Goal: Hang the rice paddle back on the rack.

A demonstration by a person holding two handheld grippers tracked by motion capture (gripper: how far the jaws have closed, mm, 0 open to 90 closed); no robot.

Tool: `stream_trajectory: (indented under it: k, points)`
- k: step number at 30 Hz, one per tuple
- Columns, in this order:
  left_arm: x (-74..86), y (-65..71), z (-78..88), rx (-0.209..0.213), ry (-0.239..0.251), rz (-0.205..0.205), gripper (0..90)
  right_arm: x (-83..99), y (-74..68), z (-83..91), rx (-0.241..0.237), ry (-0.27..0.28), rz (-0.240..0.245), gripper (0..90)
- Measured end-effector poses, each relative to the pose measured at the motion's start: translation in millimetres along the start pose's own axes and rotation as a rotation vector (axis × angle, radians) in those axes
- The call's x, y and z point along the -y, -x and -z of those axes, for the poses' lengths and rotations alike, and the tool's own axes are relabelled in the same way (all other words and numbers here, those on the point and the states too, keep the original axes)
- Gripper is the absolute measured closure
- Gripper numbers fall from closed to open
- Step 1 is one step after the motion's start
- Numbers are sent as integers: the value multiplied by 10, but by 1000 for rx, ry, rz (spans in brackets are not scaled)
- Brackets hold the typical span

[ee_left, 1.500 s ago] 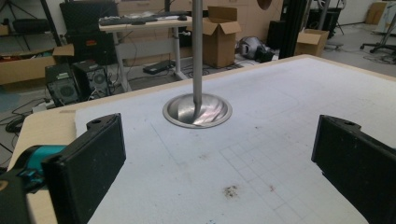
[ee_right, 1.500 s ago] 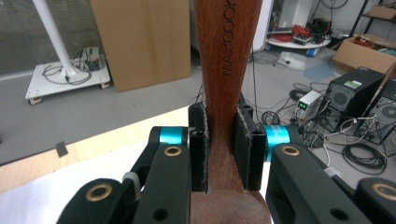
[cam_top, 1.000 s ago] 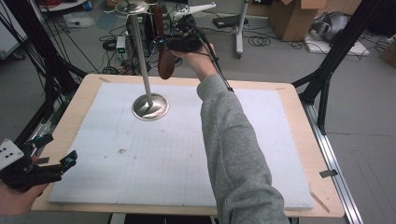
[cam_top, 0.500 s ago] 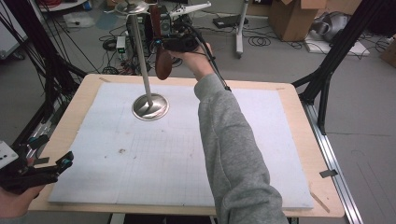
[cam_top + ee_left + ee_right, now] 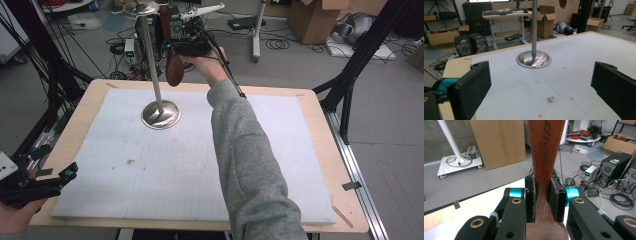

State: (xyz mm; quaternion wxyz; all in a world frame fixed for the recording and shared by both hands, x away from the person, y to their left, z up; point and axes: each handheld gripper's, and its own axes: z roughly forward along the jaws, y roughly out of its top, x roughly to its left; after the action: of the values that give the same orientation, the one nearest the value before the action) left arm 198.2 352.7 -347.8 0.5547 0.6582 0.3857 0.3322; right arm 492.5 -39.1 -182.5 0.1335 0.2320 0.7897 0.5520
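Note:
A brown wooden spoon (image 5: 173, 67) hangs upright beside the pole of a metal stand (image 5: 160, 114), bowl end down, above the table's far edge. My right gripper (image 5: 170, 48) is shut on its handle; in the right gripper view the pads (image 5: 554, 197) press both sides of the lettered handle (image 5: 543, 150). The stand has a round base on the white mat and a small top plate (image 5: 141, 7). My left gripper (image 5: 52, 164) rests at the near left corner, open with nothing between the jaws (image 5: 541, 67), and it faces the stand's base (image 5: 533, 59).
A white gridded mat (image 5: 175, 170) covers the wooden table (image 5: 320, 125). Black frame struts stand at both sides. Beyond the far edge the floor holds cables, computer cases (image 5: 615, 165) and cardboard boxes (image 5: 312, 20). A small dark stain (image 5: 550, 99) marks the mat.

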Motion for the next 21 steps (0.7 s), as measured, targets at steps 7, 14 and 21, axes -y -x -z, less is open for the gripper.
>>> stream_trajectory:
  k: [7, 14, 21]
  points:
    - [13, -6, -2, -1, -5, 4, 33, -9, -8, -26, -4, 7, -2, 780]
    - [6, 2, 1, 2, 2, 6, 32, -14, -20, -65, -6, 9, -2, 780]
    - [2, 6, 13, 3, 0, 3, 33, -1, -8, -105, -6, 7, -1, 780]
